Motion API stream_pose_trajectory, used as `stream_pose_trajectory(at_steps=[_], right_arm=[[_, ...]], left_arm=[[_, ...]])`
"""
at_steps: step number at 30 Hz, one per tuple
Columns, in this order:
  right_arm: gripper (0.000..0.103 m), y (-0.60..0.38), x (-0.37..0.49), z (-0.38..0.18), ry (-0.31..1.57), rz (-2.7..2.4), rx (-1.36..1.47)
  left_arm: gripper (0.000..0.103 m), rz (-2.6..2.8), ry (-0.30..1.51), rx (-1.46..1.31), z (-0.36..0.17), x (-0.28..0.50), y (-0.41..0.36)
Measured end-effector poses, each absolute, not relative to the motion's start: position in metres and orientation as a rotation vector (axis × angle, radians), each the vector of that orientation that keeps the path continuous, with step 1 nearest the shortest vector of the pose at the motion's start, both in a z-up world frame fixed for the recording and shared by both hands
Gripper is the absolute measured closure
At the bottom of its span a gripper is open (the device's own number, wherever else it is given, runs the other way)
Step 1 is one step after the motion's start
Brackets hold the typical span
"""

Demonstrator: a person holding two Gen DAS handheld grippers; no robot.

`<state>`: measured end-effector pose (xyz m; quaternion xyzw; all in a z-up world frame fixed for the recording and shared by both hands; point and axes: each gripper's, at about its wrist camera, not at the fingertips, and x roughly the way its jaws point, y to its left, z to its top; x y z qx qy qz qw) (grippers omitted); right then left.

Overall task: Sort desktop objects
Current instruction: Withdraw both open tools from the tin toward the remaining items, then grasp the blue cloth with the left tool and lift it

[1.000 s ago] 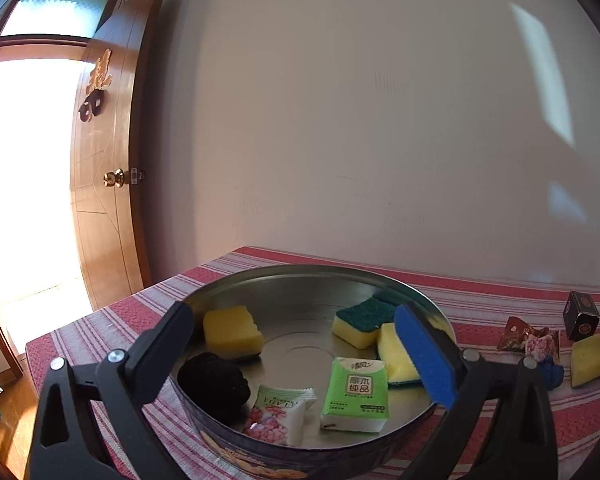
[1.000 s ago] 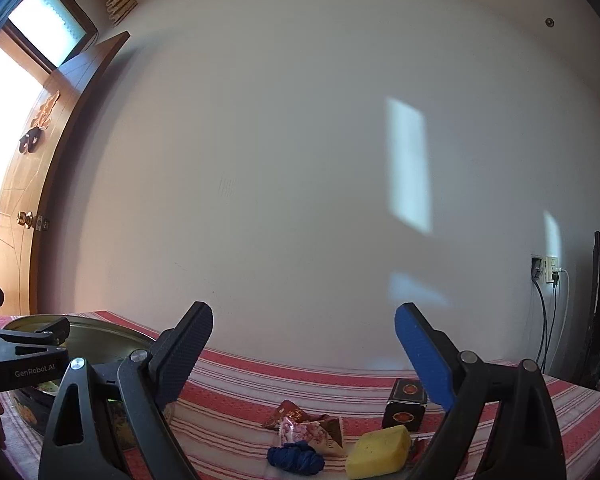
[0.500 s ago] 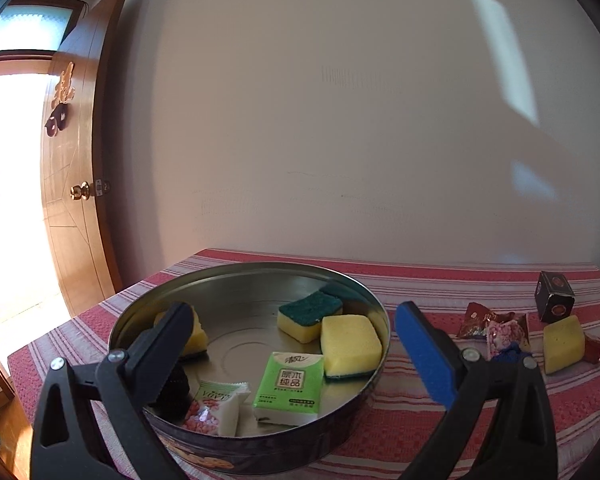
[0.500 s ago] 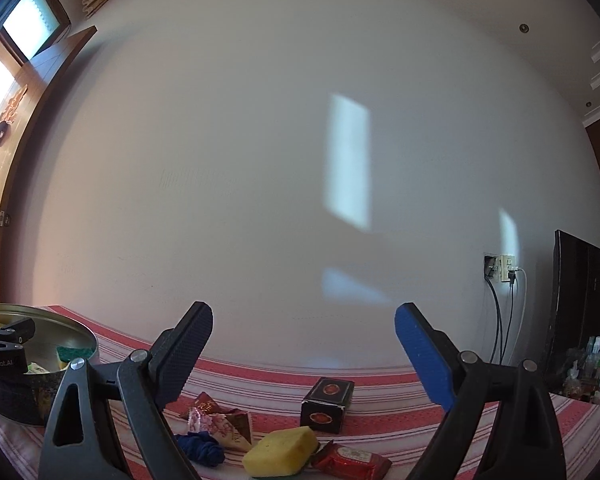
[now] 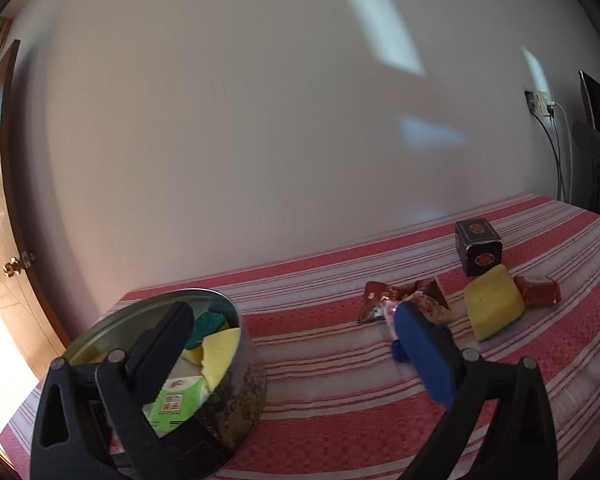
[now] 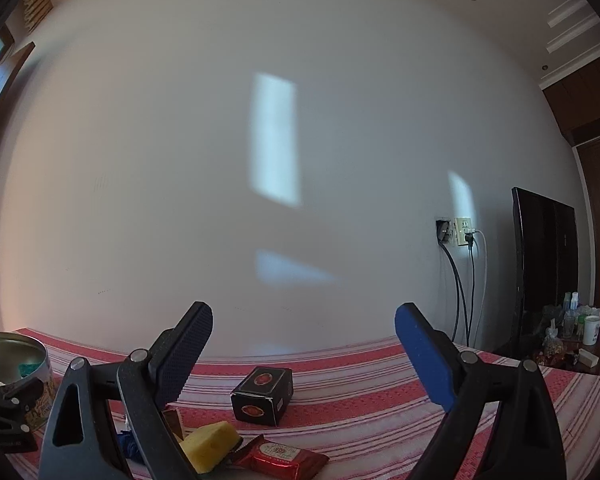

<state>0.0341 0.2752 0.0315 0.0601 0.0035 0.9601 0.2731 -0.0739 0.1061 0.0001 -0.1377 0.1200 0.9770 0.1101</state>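
Both views have swung rightward since a second ago: our left gripper, which framed the round tin, now has it at lower left, and our right gripper faces the black box. Fingers on both stand wide, holding nothing. On the striped tabletop, the loose yellow sponge lies just beside the box, red wrappers near.

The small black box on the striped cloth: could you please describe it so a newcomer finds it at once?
On the red-striped tablecloth, near the white wall, lies a loose cluster. The black box stands behind the yellow sponge; only it is dark, cube-shaped, with red round emblems.
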Motion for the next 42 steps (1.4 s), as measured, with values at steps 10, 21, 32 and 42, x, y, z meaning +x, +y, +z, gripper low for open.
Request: stream_pose_trajectory(at_steps=[10,21,32,42], right_arm=[[0.008,0.299,0.036,0.029,0.149,2.577,0.126],[0.008,0.301,0.037,0.029,0.163,2.583,0.115],[0.008,0.306,0.034,0.029,0.195,2.572,0.09],[0.008,0.31,0.034,0.028,0.215,2.569,0.076]], left_arm=[[0.016,2.663,0.407,-0.797,-0.024,-0.122,0.172],[0.025,2.481,0.337,-1.123,-0.05,-0.16,0.194],[0.05,2.431,0.11,-1.188,-0.053,-0.169,0.171],[0.038,2.504,0.01,-1.082,-0.036,-0.136,0.146]])
